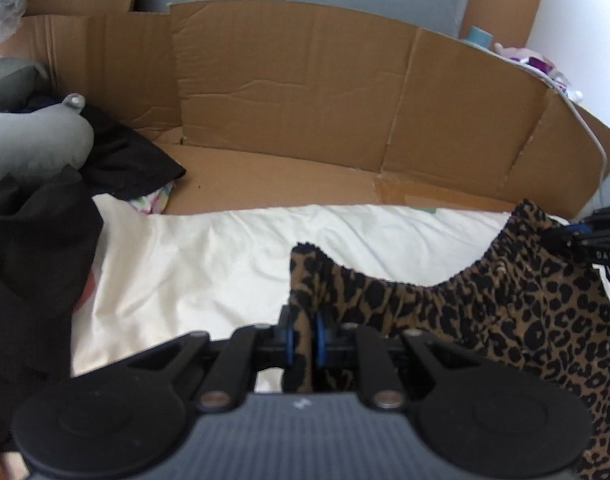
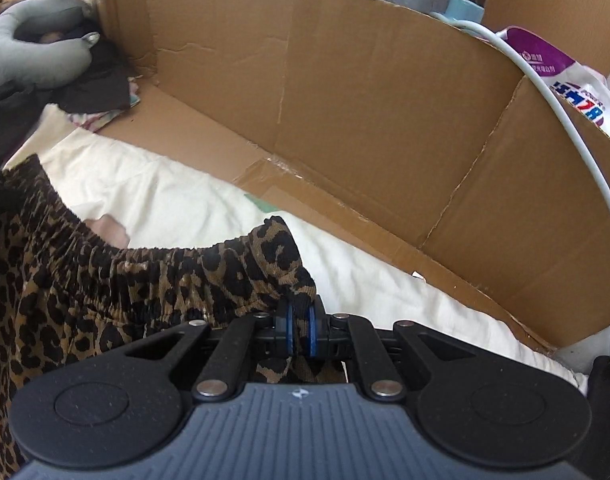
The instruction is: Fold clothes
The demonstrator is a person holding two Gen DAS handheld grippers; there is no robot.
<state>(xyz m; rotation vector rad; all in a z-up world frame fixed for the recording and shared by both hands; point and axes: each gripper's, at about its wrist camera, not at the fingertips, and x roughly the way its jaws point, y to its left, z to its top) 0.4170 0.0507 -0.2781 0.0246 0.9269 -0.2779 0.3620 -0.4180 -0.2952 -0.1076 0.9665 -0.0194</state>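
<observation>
The left gripper (image 1: pixel 304 338) is clenched on the left corner of the leopard-print garment (image 1: pixel 525 312), its elastic waistband sagging between the 2 grippers. The right gripper (image 2: pixel 301 330) is clamped on the right corner. The garment hangs over a cream sheet (image 1: pixel 193 264), with cardboard walls (image 1: pixel 297 80) on the far side and dark clothes (image 1: pixel 45 232) at left

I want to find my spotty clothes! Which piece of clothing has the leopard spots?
The leopard-print garment, stretched by its gathered waistband between the left gripper and right gripper. The other clothes, the black pile, are plain.
</observation>
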